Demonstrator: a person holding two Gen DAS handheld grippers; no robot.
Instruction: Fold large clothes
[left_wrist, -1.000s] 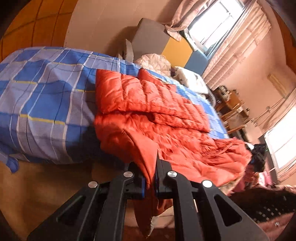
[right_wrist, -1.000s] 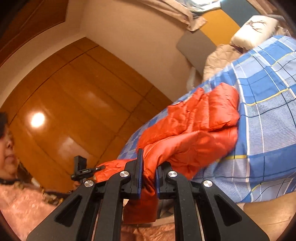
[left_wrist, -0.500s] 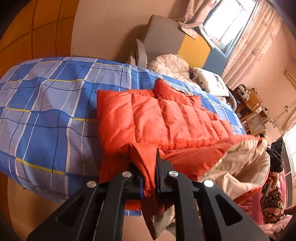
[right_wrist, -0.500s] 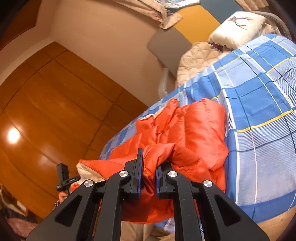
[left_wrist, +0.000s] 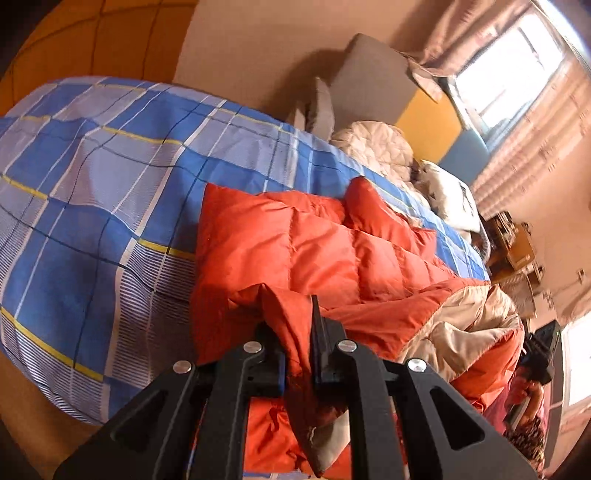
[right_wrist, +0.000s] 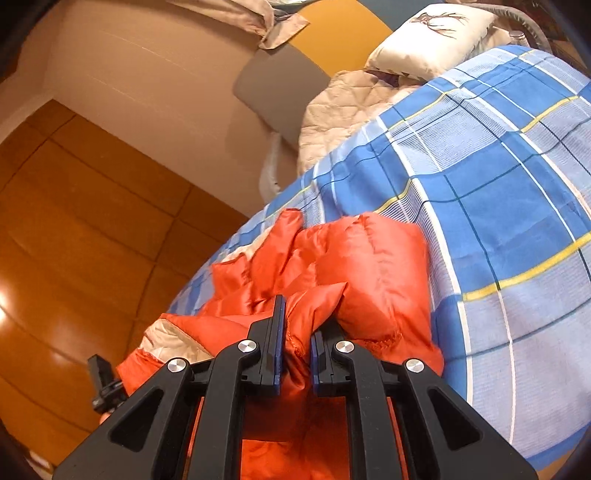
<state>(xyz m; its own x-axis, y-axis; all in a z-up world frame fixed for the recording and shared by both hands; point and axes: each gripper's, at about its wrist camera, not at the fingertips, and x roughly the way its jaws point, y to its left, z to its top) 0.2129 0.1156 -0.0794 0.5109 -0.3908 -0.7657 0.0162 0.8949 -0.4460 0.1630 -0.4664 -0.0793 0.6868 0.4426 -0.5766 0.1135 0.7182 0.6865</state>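
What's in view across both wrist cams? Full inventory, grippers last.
puffer jacket: 1, orange with beige lining, on the bed's near edge, its front part lifted.
bedsheet: 1, blue plaid with white and yellow lines, covering the bed.
quilted blanket: 1, cream, bunched at the head of the bed.
pillow: 1, white with a dark print, at the head of the bed.
headboard: 1, grey, yellow and blue panels, against the wall.
curtains: pinkish, beside the bright window.
wardrobe panels: glossy brown wood, beside the bed.
left hand-held gripper: 1, black, shut on the jacket's edge.
right hand-held gripper: 1, black, shut on a jacket fold.
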